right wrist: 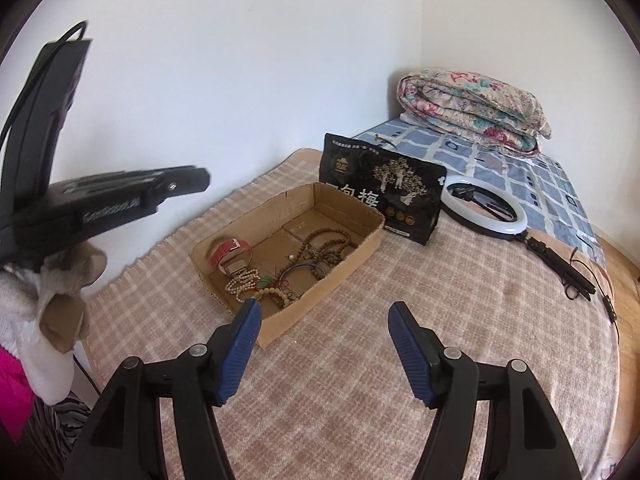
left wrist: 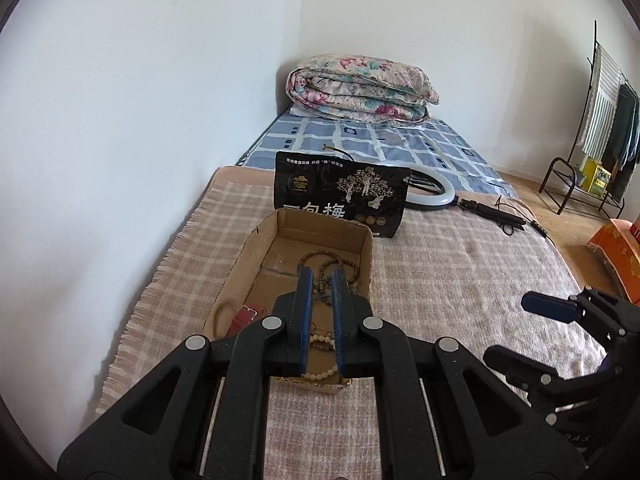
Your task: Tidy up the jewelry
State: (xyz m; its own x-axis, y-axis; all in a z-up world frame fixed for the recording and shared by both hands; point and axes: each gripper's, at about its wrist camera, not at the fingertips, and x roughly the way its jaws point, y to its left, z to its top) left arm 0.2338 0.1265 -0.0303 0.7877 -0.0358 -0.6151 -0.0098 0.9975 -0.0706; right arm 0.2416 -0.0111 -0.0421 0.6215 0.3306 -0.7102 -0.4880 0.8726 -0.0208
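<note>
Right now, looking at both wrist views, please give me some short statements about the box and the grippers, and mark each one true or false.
1. The cardboard box holds bead strings and a red watch. True.
2. The right gripper is shut on a bracelet. False: it is open and holds nothing.
3. The ring light lies inside the box. False: it lies on the bed beside the black bag.
4. The left gripper points over the box. True.

Your left gripper (left wrist: pixel 321 274) points forward and down, its 2 fingers close together with a narrow gap, nothing between. Your right gripper (right wrist: pixel 325 312) hangs low, fingers spread wide.
</note>
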